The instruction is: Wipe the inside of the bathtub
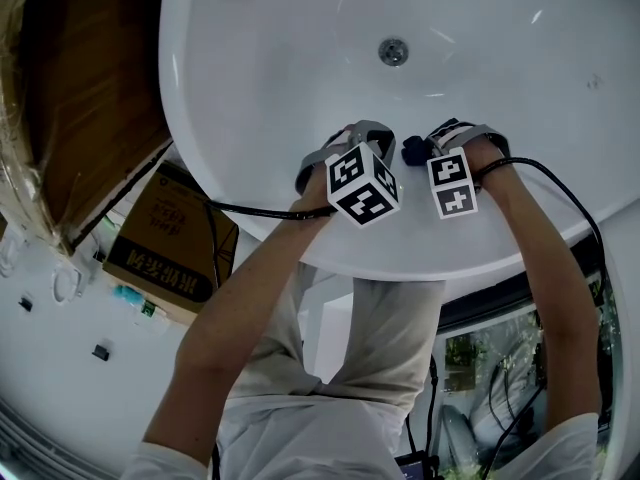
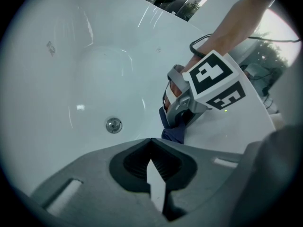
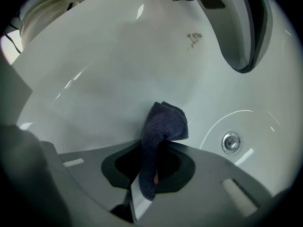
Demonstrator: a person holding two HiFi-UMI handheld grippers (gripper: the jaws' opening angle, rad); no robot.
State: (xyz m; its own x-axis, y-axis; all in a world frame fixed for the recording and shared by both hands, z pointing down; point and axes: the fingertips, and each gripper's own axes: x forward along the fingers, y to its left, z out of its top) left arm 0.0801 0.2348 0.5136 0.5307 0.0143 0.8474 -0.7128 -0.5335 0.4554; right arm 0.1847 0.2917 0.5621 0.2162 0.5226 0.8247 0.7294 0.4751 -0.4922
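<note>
The white bathtub (image 1: 260, 58) fills the upper head view, its drain (image 1: 393, 51) at the bottom. Both grippers reach over the near rim, side by side. My right gripper (image 3: 154, 143) is shut on a dark blue cloth (image 3: 164, 123), whose folded end presses against the tub's inner wall. In the head view the cloth (image 1: 412, 150) shows just left of the right gripper (image 1: 445, 136). My left gripper (image 2: 151, 141) is shut with nothing in it and points at the drain (image 2: 113, 125); beside it the right gripper (image 2: 187, 103) holds the cloth (image 2: 173, 130). A small smudge (image 3: 193, 38) marks the tub wall.
A brown cardboard box (image 1: 168, 238) stands on the floor left of the tub, next to a plastic-wrapped wooden panel (image 1: 70, 88). Black cables (image 1: 250, 210) trail from both grippers over the rim. A glass panel (image 1: 480, 348) lies at lower right.
</note>
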